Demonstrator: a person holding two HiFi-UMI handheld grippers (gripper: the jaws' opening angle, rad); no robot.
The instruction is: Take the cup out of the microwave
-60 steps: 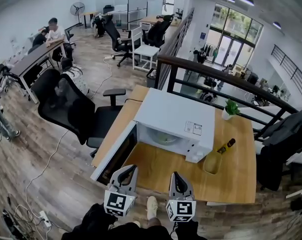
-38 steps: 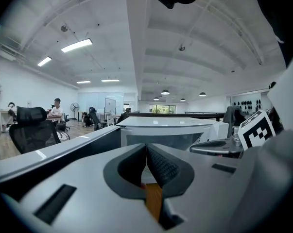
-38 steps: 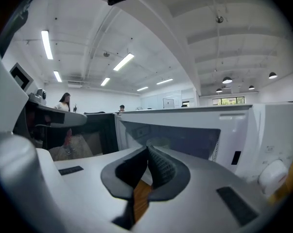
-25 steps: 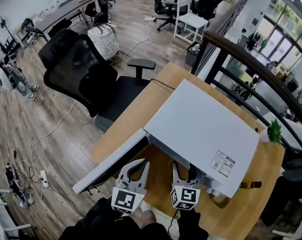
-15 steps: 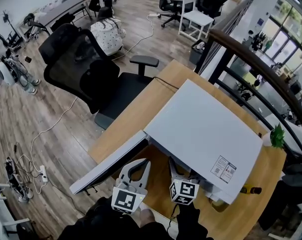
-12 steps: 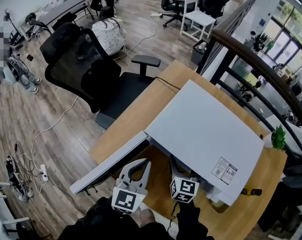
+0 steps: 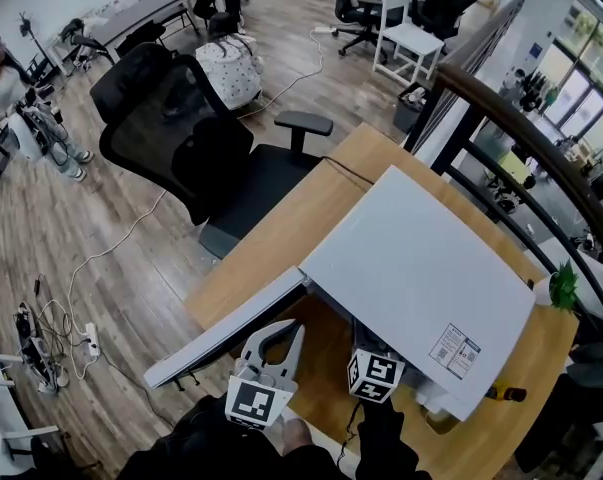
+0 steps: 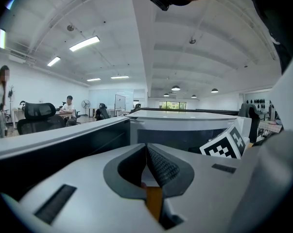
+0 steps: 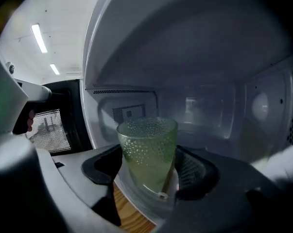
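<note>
A green dimpled glass cup (image 9: pixel 148 154) stands upright on the turntable inside the white microwave (image 7: pixel 421 268), whose door (image 7: pixel 231 323) hangs open to the left. My right gripper (image 9: pixel 148 181) reaches into the cavity with the cup between its two pads. The jaws are closing, and I see no firm press on the glass. In the head view only its marker cube (image 7: pixel 373 376) shows, under the microwave's front edge. My left gripper (image 7: pixel 286 330) hovers in front of the open door, shut with nothing in it; the left gripper view shows its pads (image 8: pixel 158 166) meeting.
The microwave sits on a wooden table (image 7: pixel 271 228). A black office chair (image 7: pixel 181 138) stands at the table's far left side. A small plant (image 7: pixel 559 286) and a dark bottle (image 7: pixel 506 393) are on the right. A railing (image 7: pixel 511 118) runs behind.
The right gripper has pushed further in under the microwave's top, so only its marker cube still shows. The left gripper has stayed where it was.
</note>
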